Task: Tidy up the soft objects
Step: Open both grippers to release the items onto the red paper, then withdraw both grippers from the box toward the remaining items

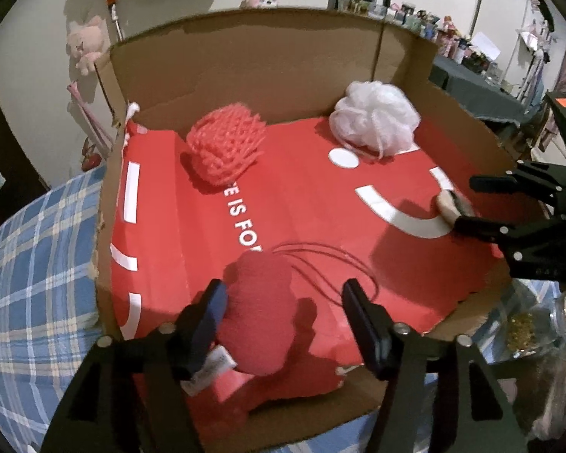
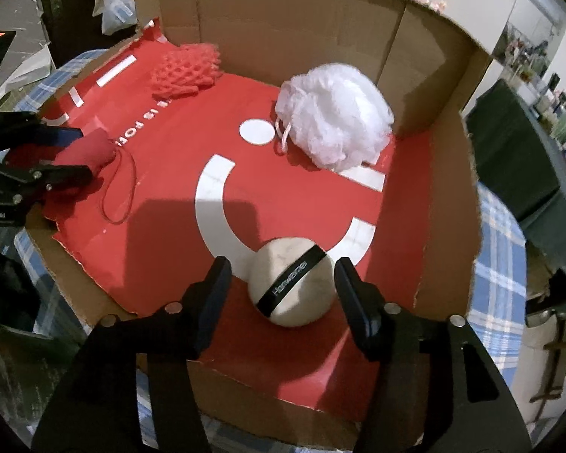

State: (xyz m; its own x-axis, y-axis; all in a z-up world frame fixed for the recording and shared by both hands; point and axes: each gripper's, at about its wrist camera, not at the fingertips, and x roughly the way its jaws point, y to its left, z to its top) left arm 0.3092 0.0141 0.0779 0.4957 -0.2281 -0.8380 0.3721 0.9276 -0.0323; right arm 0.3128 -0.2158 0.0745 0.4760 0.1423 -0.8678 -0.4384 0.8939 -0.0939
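Inside the shallow cardboard box w/ red printed liner (image 1: 415, 87), L to R: left gripper (image 1: 283, 302), jaws apart, soft red plush pouch w/ cord (image 1: 264, 302) lying between them, nearer the 9 o'clock finger, possibly touching. Risk: cord loop snags a finger on pull-out, dragging pouch. Right gripper (image 2: 283, 283), jaws apart, round beige powder puff w/ black strap (image 2: 294, 287) between, untouched. Risk: puff rolls if nudged.

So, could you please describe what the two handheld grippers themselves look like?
Both the left gripper and the right gripper are matte black, with two flat angular jaws and silver rivets at the linkage joints. An orange sticker sits on each body, and the left one bears small white lettering.
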